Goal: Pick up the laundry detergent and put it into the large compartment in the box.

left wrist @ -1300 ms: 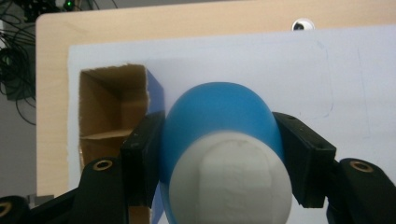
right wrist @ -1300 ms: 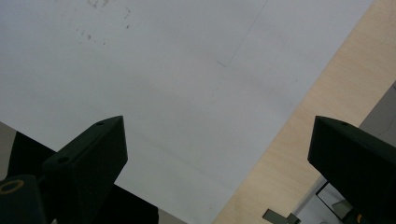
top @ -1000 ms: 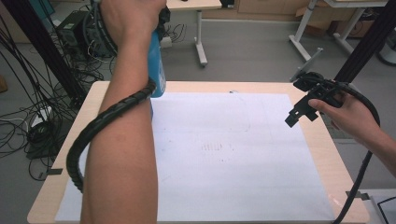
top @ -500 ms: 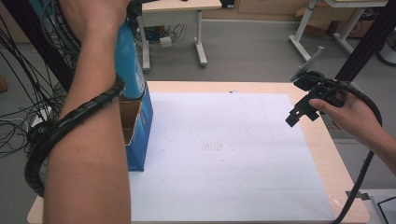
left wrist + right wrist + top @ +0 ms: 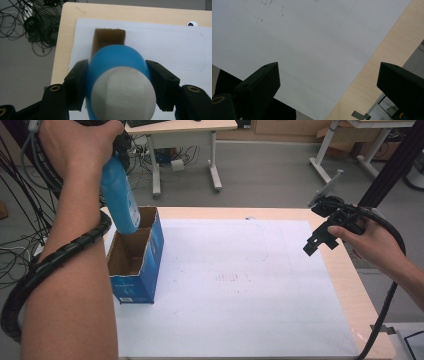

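Blue bottle [image 5: 117, 75] pinched in my left gripper [image 5: 117, 86], held above the open cardboard box [image 5: 134, 257] at the tabletop's [image 5: 350, 285] left edge; my right gripper [image 5: 329, 87] hangs spread near the right edge.

Smooth blue plastic bottle [image 5: 120, 195] with matt white cap [image 5: 122, 93]; blue cardboard box [image 5: 136, 257], raw brown inside; matt white paper sheet [image 5: 240, 290] covers pale wood table [image 5: 350, 275].

Btm of box [image 5: 135, 270] behind forearm [image 5: 70, 285]
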Tool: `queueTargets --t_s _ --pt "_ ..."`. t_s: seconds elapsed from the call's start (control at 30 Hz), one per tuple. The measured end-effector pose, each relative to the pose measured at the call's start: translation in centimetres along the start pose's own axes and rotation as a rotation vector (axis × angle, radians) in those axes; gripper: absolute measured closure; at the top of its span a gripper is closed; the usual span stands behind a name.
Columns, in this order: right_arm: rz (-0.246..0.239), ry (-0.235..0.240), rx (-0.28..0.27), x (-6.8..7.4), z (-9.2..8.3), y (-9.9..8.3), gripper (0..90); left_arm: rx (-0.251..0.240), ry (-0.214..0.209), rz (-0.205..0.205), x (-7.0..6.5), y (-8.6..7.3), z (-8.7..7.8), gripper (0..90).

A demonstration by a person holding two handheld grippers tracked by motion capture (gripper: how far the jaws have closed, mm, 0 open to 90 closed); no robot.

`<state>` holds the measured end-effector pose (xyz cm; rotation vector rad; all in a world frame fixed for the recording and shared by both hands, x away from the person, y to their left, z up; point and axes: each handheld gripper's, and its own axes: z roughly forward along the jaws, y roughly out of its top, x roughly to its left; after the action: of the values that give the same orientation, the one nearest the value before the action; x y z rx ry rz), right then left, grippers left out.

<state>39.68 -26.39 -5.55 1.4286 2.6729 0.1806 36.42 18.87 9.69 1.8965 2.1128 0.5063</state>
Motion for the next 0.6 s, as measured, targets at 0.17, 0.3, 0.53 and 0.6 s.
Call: queueTargets --t_s 0.17,0.3,0.53,0.6 --pt "-0.003 0.0 0.005 0.3 0.1 0.2 4.7 0.008 0.0 -0.001 0.6 -0.2 0.7 38.3" --pt "-0.005 -0.006 0.005 0.5 0.2 0.2 4.7 0.021 0.006 0.003 0.9 -0.2 1.4 38.3" --pt "-0.003 -0.008 0.014 0.7 0.3 0.2 4.7 0.038 0.0 0.006 1.5 -0.5 2.9 38.3" --pt "-0.002 -0.007 0.019 0.6 0.4 0.3 4.7 0.047 0.008 0.01 1.5 -0.6 3.5 38.3"
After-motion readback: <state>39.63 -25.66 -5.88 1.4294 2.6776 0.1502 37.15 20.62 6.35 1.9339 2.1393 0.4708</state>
